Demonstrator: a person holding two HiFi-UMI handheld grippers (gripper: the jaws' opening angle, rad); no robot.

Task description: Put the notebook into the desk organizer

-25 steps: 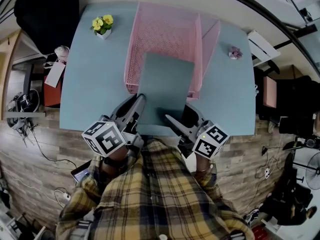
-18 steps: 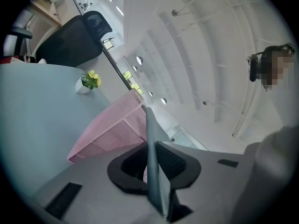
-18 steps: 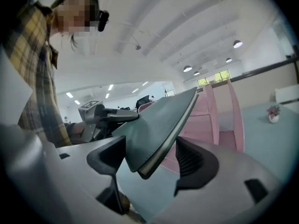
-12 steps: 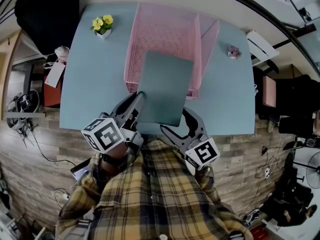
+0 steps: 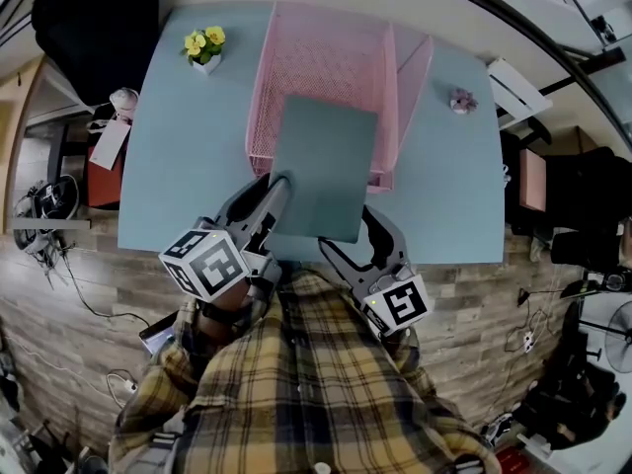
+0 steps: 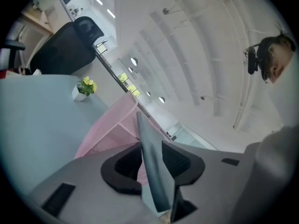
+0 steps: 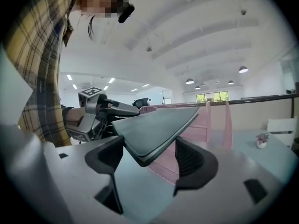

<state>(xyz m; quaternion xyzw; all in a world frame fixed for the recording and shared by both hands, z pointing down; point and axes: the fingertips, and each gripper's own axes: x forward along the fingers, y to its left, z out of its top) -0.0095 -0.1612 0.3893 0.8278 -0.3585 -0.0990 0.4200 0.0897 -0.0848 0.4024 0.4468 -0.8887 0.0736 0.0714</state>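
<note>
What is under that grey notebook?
The notebook covers part of the pink mesh organizer; its near end is above the blue table. The organizer floor beneath is hidden.

The left gripper (image 5: 277, 188) points forward almost level, and its jaws have just been opening. The notebook (image 5: 324, 171) stands edge-on between them, with a slit of daylight at one pad. The right gripper (image 5: 346, 233) sits close beside it, nearer the person's chest – its jaws have also just been opening, and they gape wide around the notebook's near corner without pressing on it.
</note>
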